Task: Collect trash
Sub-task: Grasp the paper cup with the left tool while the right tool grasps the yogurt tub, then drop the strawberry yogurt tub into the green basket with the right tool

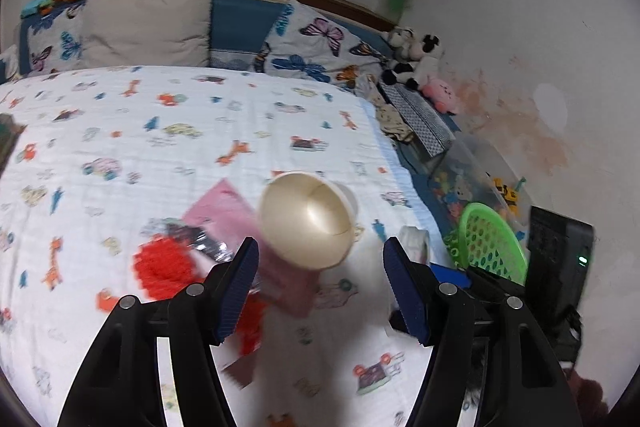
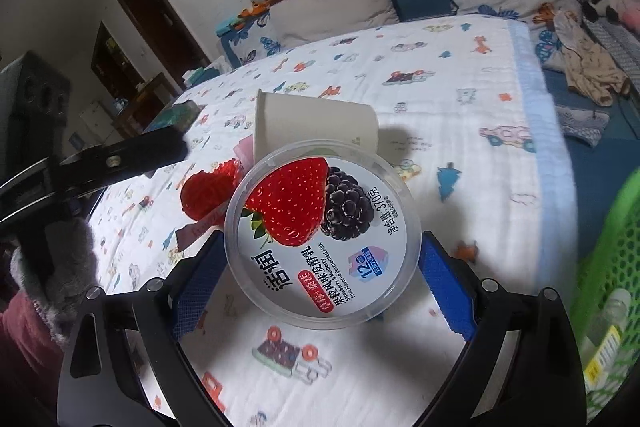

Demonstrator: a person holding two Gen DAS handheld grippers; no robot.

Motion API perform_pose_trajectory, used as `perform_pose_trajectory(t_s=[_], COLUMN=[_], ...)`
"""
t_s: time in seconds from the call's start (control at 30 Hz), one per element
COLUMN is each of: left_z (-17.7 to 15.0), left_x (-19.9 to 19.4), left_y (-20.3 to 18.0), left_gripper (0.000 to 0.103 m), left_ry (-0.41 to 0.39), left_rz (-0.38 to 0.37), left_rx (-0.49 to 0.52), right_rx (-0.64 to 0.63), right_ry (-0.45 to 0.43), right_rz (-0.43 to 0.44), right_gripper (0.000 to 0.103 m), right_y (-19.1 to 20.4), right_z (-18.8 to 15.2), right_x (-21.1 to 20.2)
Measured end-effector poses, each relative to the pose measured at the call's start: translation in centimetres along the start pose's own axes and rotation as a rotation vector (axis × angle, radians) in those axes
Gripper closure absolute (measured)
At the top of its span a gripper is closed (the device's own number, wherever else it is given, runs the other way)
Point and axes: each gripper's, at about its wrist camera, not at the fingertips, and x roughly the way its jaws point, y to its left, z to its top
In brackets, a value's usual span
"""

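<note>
A white paper cup lies on its side on the bed, mouth toward my left gripper, which is open just short of it. Under the cup lie a pink wrapper and a red fruit-net piece. My right gripper is shut on a yogurt tub with a strawberry lid, held above the bed. The cup and the red net lie behind the tub. The left gripper's black arm shows at the left.
A green mesh basket stands off the bed's right edge, with a clear bottle inside. A black device sits beside it by the wall. Pillows and plush toys lie at the headboard.
</note>
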Motion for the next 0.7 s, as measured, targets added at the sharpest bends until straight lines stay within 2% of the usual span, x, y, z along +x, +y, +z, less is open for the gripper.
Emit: perform_pose_trajectory(t_s=[0.13,0.43,0.67,0.7], left_z=[0.9,1.7,1.7,1.6], left_x=[2.0,6.4,7.6,7.5], left_y=[-1.3,-2.4,-2.7,-2.9], left_gripper=[0.044,0.063,0.097,0.099], left_ry=[0.014,0.072,0.100,0.097], left_rz=[-0.020,-0.024,-0.028,-0.022], left_rx=[0.019,0.014,0.027,0.033], right_rx=[0.021,0.080,0.154,0.162], right_ry=[-0.026,-0.091,-0.123,-0.127], right_rz=[-0.030,-0.129,-0.225,-0.234], right_gripper=[0.010,0.010,0.010,0.010], right_y=[-0.7,-3.1,-6.1,-6.4], right_z=[-0.6,-2.0,-4.0,-4.3], right_x=[-2.4,-7.4,-10.5,-10.9])
